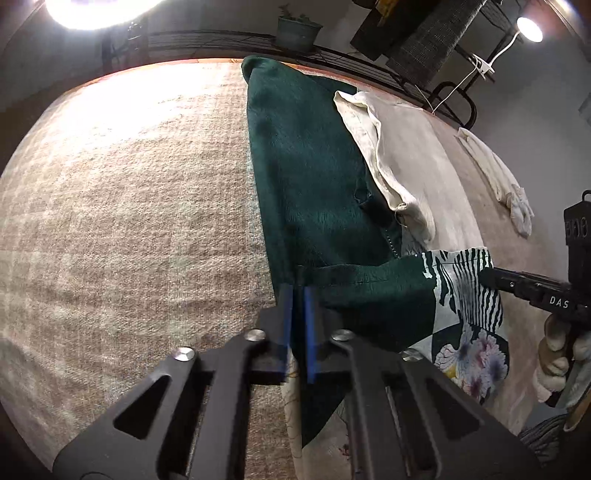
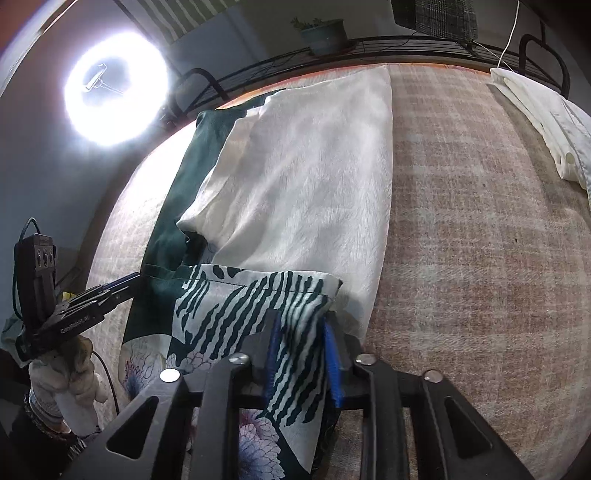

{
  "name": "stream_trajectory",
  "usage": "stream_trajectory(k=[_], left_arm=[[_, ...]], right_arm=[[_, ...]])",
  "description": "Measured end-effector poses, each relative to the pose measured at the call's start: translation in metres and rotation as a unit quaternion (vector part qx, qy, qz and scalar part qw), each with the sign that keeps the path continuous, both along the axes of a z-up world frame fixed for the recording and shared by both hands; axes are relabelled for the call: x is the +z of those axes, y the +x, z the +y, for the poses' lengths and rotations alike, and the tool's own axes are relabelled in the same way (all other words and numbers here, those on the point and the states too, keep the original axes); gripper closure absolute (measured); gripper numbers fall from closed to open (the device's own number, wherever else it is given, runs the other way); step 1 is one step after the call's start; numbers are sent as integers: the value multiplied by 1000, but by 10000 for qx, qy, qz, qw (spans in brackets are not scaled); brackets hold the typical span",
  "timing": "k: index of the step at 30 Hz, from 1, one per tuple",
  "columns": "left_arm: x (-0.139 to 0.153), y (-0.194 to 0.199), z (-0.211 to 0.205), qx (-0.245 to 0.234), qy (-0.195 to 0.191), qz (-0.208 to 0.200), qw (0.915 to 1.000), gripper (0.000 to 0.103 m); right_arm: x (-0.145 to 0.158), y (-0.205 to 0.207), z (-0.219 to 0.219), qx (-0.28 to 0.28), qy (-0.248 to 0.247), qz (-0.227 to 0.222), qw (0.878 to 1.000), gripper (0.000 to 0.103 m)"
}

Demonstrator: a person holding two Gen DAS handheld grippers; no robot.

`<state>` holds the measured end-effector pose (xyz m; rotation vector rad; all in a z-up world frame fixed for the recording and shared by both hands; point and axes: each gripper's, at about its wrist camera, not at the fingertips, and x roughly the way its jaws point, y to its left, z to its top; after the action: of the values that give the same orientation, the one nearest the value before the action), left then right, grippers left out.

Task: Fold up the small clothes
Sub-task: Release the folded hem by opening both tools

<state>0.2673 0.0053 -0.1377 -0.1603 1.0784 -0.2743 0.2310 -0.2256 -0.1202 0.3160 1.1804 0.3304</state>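
On the plaid-covered bench [image 2: 480,221], the green-and-cream garment [image 2: 295,177] lies flat while both claws, left [image 1: 298,295] and right [image 2: 301,328], clamp its near hem's corners, seemingly to carry that edge over in a fold.

**A:** so what's the room like?

**B:** grey walls, kinda dim. Work surface is covered with a beige plaid cloth [image 1: 129,221]. A black wire rack [image 2: 388,46] runs along the far edge, with a green plant pot [image 1: 298,31] sitting on it.

**A:** lighting?

**B:** big ring light [image 2: 116,90] on the left, totally blown out, plus a small round lamp [image 1: 529,28] on a white cord to the right. Grey checked fabric [image 2: 445,16] hangs up top.
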Motion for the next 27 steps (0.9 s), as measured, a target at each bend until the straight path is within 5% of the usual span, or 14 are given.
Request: stream_trajectory(k=[3,8,13,16,18,20,23,27], left_arm=[[6,-3,0,86,-29,-133,9999,102],[11,-5,-1,93,119,-343,9993,102],[4,-1,-8,167,688,-431,9966,102],[4,3,2,278,511,-202,9981,101],[12,3,9,371,504,-287,9976,100],[24,7,14,395,410,-385,9976,98],[37,20,17,360,387,-542,9971,70],[41,55,16,210,431,-519,9975,64]], right_arm=[[2,-1,-3,-90,-33,-59,9999,101],[14,-7,-4,-163,-138,-334,9992,103],[15,-5,0,-198,-545,-426,9974,103],[7,-2,2,-127,-732,-162,9971,94],[9,-3,0,-81,-906,-191,9957,75],[16,-3,-6,-56,-847,-316,9959,74],[27,2,-15,-32,-621,-515,9967,66],[31,25,-27,-118,-708,-686,9951,56]])
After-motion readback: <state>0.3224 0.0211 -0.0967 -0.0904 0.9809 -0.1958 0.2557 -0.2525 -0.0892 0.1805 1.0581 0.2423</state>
